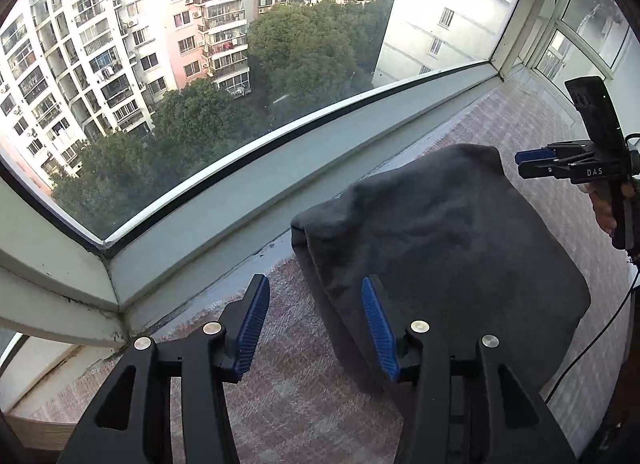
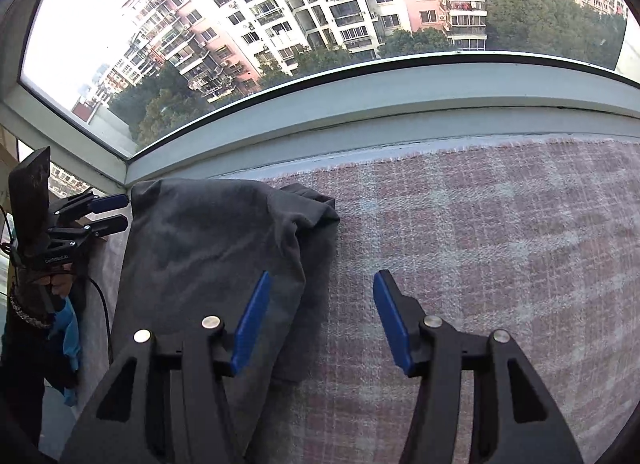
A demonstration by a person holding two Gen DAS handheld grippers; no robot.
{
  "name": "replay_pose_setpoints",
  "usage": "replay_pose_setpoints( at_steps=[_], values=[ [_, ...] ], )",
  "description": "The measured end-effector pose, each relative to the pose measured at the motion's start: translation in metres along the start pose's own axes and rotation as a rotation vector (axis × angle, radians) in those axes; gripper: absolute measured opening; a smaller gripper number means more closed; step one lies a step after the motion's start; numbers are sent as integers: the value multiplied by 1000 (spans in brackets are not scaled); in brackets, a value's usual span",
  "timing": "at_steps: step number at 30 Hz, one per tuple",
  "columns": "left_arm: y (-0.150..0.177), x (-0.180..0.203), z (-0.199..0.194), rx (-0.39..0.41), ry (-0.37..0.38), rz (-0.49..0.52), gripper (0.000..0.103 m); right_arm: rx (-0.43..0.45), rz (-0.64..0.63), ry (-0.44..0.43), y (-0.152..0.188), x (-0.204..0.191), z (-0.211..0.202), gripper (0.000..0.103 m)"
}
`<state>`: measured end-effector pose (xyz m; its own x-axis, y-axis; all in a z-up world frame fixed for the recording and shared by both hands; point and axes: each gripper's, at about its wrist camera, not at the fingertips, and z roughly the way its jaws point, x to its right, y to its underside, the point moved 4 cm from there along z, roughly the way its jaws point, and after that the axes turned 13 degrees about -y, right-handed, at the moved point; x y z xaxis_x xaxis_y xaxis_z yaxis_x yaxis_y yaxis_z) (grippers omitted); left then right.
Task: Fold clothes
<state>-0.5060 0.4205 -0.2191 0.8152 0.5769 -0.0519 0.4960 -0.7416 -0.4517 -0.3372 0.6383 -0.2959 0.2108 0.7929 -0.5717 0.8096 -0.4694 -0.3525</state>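
A dark grey garment (image 1: 448, 240), folded over, lies on a pink checked cloth (image 2: 500, 244) beside the window frame (image 1: 224, 200). The left gripper (image 1: 316, 328) hangs with its jaws apart, the garment's edge at three o'clock by the right pad, nothing pinched. The right gripper (image 2: 320, 320) is likewise spread, the garment at nine o'clock under its left pad, not clamped.

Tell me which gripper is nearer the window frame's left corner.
Left. The left gripper sits just beside that corner, at the left edge of the grey garment; the right gripper is across the garment, over its right edge.
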Motion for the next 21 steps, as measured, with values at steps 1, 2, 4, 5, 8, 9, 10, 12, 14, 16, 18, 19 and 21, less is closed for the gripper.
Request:
replay_pose_setpoints(
  at_steps=[1, 2, 4, 5, 8, 9, 10, 12, 14, 16, 18, 19, 21],
  values=[
    [-4, 2, 3, -3, 9, -9, 46, -8, 7, -9, -2, 1, 7, 53],
    [-7, 2, 8, -11, 6, -15, 47, -18, 12, -11, -4, 3, 14, 53],
    [-13, 2, 19, -29, -4, -26, 47, -29, 5, -8, -6, 3, 24, 53],
    [-13, 0, 22, -42, -12, -28, 47, -24, -6, -7, -7, 2, 26, 53],
    [-12, -1, 36, -78, -11, -34, 49, -27, -27, 0, -10, -1, 33, 53],
    [-10, -4, 35, -79, -10, -30, 50, -29, -32, 0, -11, -3, 35, 53],
    [-8, -5, 35, -79, -11, -24, 51, -29, -39, -3, -12, -5, 38, 53],
    [-7, -3, 37, -77, -16, -19, 54, -30, -63, -7, -13, -9, 45, 53],
    [-10, -2, 38, -74, -10, -21, 54, -28, -80, -22, -16, -12, 51, 54],
    [-10, -2, 38, -64, -5, -18, 54, -22, -74, -56, -20, -12, 58, 53],
    [-10, -2, 37, -49, 1, -8, 54, -17, -65, -74, -23, -9, 60, 46],
    [-10, -1, 36, -39, 10, -2, 52, -18, -59, -82, -25, -7, 61, 26],
    [-9, 1, 33, -17, 36, 5, 37, -10, -50, -100, -27, -8, 57, 21]
  ],
)
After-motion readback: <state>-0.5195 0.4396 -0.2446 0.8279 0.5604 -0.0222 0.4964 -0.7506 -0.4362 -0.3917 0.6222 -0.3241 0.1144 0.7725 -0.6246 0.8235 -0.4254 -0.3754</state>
